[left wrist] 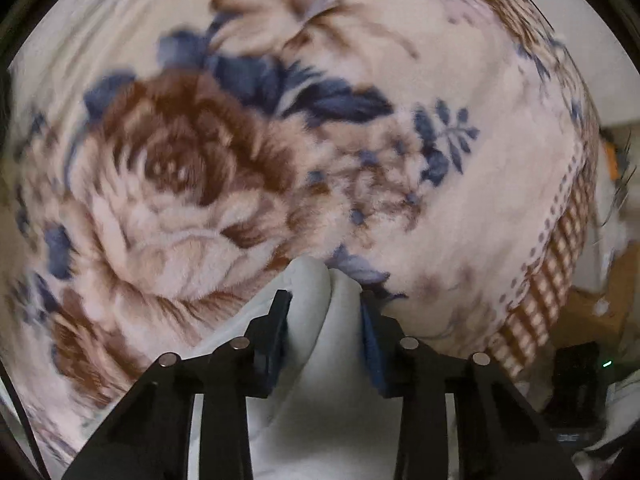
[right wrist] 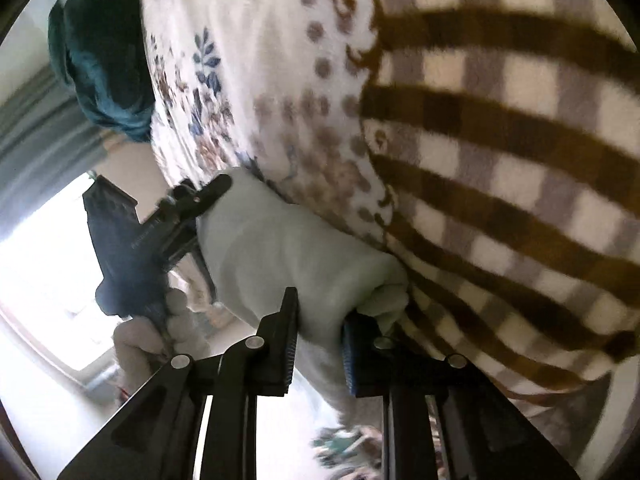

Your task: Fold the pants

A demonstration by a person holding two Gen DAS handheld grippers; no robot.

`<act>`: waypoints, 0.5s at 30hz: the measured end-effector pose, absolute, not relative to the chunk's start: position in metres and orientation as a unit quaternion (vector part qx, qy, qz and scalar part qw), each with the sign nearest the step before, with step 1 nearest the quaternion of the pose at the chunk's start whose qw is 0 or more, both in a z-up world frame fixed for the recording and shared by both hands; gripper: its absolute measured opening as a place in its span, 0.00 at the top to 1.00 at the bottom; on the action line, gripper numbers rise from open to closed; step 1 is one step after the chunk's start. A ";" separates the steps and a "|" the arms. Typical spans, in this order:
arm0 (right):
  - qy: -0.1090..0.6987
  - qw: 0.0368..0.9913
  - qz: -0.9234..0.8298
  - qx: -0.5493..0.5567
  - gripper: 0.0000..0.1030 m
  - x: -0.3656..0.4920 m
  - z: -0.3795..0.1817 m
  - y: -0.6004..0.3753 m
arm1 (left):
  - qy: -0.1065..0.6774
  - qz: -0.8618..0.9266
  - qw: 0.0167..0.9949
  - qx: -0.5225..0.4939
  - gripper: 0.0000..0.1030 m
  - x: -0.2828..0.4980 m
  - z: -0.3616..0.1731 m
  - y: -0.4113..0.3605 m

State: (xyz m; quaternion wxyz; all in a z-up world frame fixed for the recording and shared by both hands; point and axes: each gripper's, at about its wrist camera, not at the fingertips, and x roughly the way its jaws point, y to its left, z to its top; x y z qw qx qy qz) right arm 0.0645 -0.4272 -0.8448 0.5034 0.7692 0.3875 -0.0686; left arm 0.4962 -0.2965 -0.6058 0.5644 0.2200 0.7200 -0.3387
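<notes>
The pants (left wrist: 316,380) are pale grey-white cloth lying on a floral blanket (left wrist: 180,168). In the left wrist view, my left gripper (left wrist: 324,300) points steeply down and is shut on a bunched fold of the pants, with cloth bulging up between the pads. In the right wrist view, the pants (right wrist: 280,248) stretch as a band along the blanket's edge. My right gripper (right wrist: 320,312) is shut on their near end. At the far end of the band the left gripper (right wrist: 192,204) also shows, holding the pants.
The blanket has a brown-and-white checked border (right wrist: 500,160) along its edge. A teal cloth (right wrist: 104,64) lies at the far end. A grey curtain (right wrist: 36,136) and a bright window (right wrist: 40,272) are beyond. A black device (left wrist: 576,376) sits off the blanket's edge.
</notes>
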 end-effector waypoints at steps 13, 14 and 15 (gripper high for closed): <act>0.438 0.498 -0.071 0.745 0.78 0.050 -0.840 -0.454 | 0.733 -0.301 0.607 0.059 0.66 0.543 -0.578 -0.256; 0.448 0.508 -0.069 0.733 0.66 0.053 -0.834 -0.455 | 0.726 -0.301 0.615 0.059 0.58 0.540 -0.569 -0.249; 0.461 0.520 -0.071 0.716 0.54 0.059 -0.825 -0.458 | 0.717 -0.298 0.627 0.064 0.49 0.538 -0.558 -0.240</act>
